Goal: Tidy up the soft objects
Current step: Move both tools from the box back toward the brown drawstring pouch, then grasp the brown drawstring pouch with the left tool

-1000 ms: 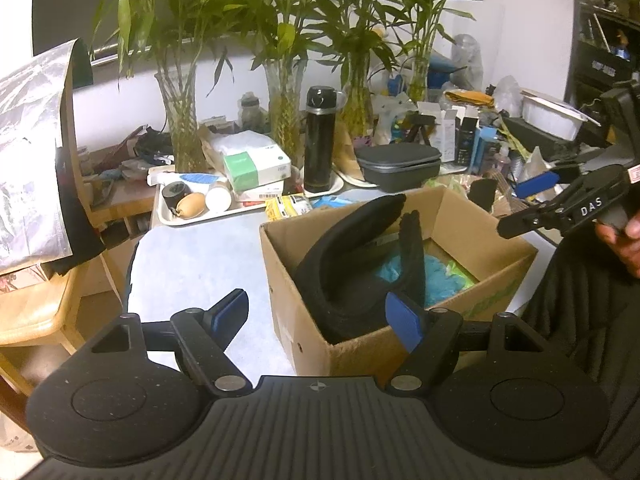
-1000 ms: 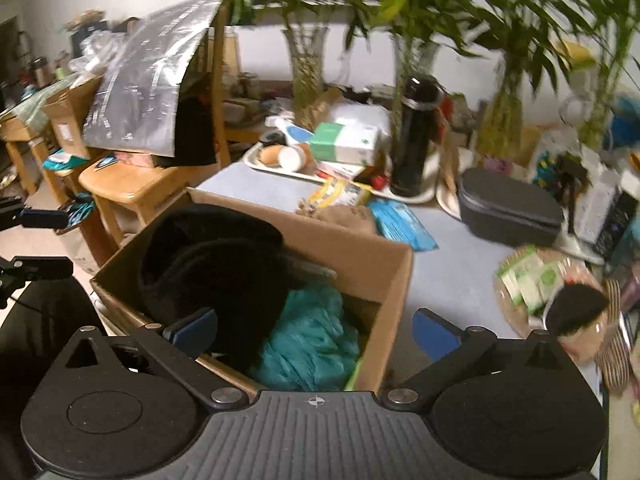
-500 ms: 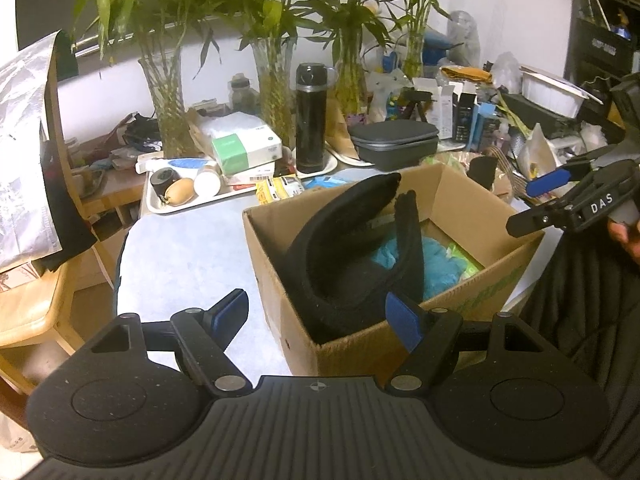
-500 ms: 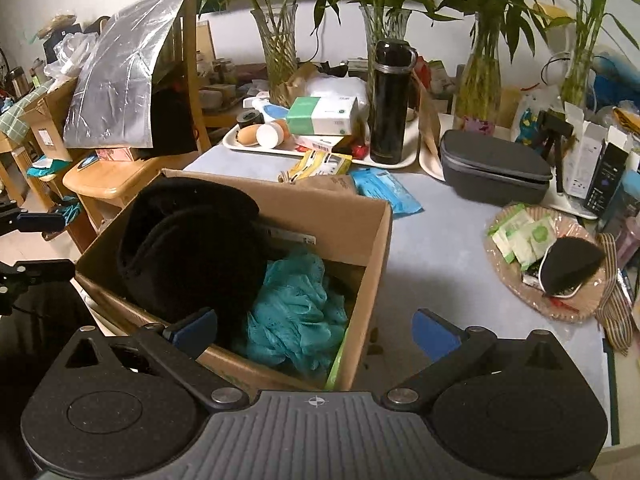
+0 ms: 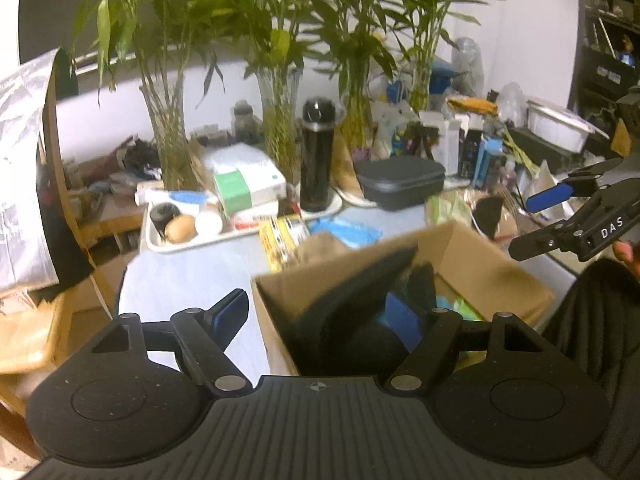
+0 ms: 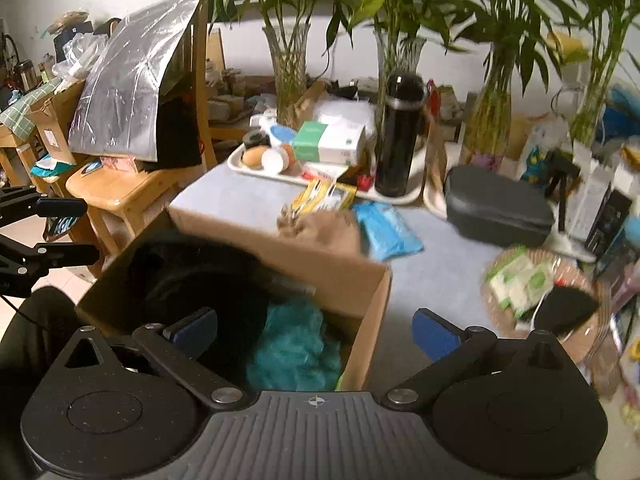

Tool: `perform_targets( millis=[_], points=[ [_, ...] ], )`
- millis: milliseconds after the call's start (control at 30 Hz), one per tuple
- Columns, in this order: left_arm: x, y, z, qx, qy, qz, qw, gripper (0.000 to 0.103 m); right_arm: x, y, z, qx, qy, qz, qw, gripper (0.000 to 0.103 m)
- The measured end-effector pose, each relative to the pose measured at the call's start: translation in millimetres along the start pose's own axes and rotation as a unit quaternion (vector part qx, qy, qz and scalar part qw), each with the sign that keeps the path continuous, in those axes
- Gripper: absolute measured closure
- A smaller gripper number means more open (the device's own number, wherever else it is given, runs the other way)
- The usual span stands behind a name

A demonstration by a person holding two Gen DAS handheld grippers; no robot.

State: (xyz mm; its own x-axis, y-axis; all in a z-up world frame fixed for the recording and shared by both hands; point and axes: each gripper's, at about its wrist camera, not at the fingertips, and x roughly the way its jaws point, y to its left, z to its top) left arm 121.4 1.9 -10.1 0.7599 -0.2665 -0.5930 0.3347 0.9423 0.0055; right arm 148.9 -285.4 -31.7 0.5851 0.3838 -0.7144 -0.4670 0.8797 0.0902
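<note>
- Both grippers have drawn back and risen a little from the brown cardboard box (image 6: 340,276) since a second ago, so more of the cluttered counter (image 6: 436,276) beyond it now shows in each view.
- Left gripper (image 5: 316,314): its jaws stand apart and released, with nothing between the blue pads; one pad is over the bare counter, the other over the near corner of the box.
- Right gripper (image 6: 316,332): its jaws are spread wide and grasp nothing; one pad hangs over the box's inside, the other over the counter beside the box's right wall.
- In the left view the right gripper shows at the far right edge, also with parted fingers, held by a hand (image 5: 626,250) above a dark sleeve.
- Inside the box lies a black, curved, padded soft object (image 6: 192,276), leaning against the left side and rising above the rim.
- Next to it, low in the box, sits a teal fluffy bundle (image 6: 296,348), touching the black one.
- Just behind the box lie a light-blue plastic packet (image 6: 386,232) and a yellow snack wrapper (image 6: 324,196).
- Farther back stands a tall black flask (image 6: 398,136) on a white tray (image 6: 256,168), near a dark grey zip case (image 6: 496,208) and glass vases of bamboo stalks (image 6: 288,68).
</note>
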Motion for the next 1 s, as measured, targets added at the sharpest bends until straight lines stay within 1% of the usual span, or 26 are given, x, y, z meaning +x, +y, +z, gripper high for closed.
perform_targets(
  millis=[167,500,700,900,1000],
  points=[
    [1.4,5.8,15.0,-0.008,-0.011,0.0,0.9999,0.028,-3.9,-9.4,16.6,0.014,-0.013,-0.013,1.0,0.0],
    [7.6,19.0,26.1,-0.014,-0.027,-0.008,0.9995,0.028,8.3,-20.7,11.9,0.02,-0.025,-0.024,0.999,0.0],
    [18.8,29.0,30.6,-0.016,-0.027,-0.012,0.9994,0.028,21.1,-31.3,12.2,0.035,-0.022,-0.03,0.999,0.0],
    [35.8,38.3,30.5,-0.013,-0.017,-0.022,0.9995,0.028,31.5,-41.6,11.6,0.051,-0.023,-0.031,0.998,0.0],
    [44.0,41.8,30.4,-0.01,-0.012,-0.029,0.9994,0.028,39.5,-46.7,10.3,0.055,-0.02,-0.045,0.997,0.0]
  ],
)
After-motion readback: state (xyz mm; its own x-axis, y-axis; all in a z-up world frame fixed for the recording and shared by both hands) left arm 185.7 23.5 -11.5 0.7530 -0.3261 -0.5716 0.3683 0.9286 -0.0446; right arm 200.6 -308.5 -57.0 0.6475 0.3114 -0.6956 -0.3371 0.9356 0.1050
